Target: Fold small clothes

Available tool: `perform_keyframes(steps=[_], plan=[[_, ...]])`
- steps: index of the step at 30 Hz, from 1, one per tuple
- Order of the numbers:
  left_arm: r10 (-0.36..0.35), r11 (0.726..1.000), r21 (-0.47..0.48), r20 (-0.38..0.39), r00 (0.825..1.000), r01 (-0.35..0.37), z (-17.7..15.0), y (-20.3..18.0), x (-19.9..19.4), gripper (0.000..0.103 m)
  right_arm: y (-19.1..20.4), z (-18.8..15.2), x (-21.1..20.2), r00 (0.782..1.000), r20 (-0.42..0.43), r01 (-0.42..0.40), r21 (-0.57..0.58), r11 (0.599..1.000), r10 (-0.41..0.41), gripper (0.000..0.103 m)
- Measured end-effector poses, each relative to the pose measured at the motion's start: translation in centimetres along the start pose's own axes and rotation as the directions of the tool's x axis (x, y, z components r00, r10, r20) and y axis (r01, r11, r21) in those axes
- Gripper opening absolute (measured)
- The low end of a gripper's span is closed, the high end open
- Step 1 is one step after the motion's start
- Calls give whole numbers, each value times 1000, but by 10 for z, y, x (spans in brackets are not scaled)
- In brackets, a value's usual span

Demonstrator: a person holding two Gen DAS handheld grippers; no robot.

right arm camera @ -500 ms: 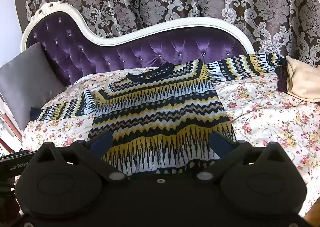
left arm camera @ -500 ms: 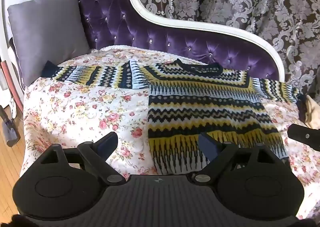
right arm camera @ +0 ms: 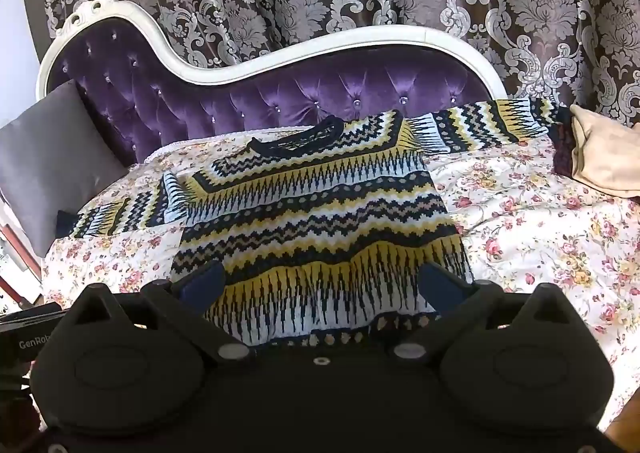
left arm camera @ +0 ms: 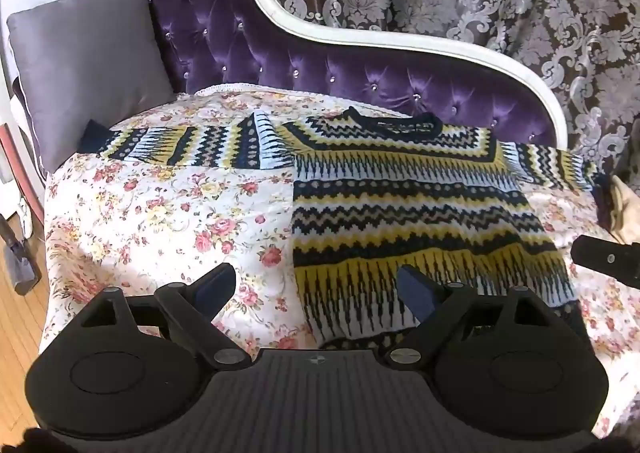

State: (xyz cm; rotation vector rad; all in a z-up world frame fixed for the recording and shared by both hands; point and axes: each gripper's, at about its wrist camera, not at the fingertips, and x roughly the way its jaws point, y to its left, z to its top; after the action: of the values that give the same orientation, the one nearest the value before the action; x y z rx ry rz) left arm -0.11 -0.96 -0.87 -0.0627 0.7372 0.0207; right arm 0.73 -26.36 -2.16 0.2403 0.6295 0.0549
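Right wrist view: sweater [right arm camera: 320, 221] hem lies between spread jaws (ungripped).

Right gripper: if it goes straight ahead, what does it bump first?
Probably the sweater. The right gripper is open and points over its bottom hem, which lies flat on the flowery bedspread. Depth is hard to judge.

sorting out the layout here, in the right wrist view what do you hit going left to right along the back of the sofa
grey cushion → sweater's left-side sleeve → sweater neckline → sweater's right-side sleeve → beige cloth, all lying on the floral cover.
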Motion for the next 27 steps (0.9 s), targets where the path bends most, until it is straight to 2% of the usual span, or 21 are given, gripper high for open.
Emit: perform_keyframes(steps=[11, 27], plan=[[11, 1000, 23, -50, 999, -9, 0, 0, 7, 88, -1, 0, 3, 1000, -14, 13, 0, 1000, -13, 102], [2, 1000, 27, -65, 998, 0, 0, -1, 9, 88, 0, -1, 7, 999, -38, 20, 0, 1000, -20, 102]])
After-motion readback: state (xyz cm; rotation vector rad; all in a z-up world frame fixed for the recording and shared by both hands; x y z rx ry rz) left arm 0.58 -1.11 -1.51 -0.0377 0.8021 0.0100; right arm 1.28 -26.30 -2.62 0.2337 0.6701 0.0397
